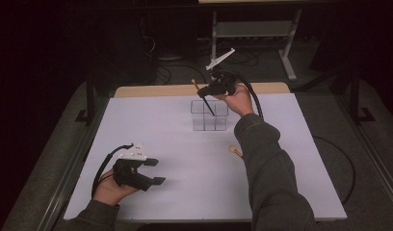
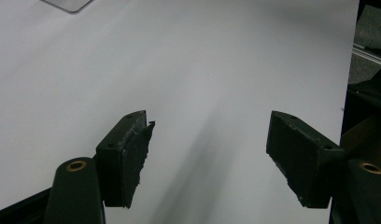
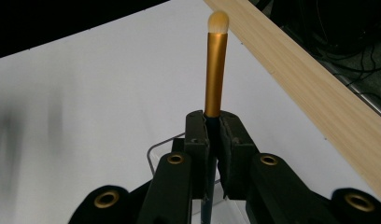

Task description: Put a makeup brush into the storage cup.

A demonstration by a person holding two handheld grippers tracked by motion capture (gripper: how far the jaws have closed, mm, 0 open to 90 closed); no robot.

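A makeup brush with a gold ferrule, pale bristles and a dark handle is held tilted over a clear compartment box at the table's far middle. Its handle end points down into the box. My right gripper is shut on it. In the right gripper view the brush rises straight out of my right gripper, and the box rim shows just below. A second brush lies on the table, partly hidden by the right sleeve. My left gripper rests open near the front left, its fingers wide apart over bare table.
The white table top has a wooden strip along its far edge. Beyond it stand a metal frame and cables on the dark floor. A corner of the clear box shows at the top left of the left gripper view.
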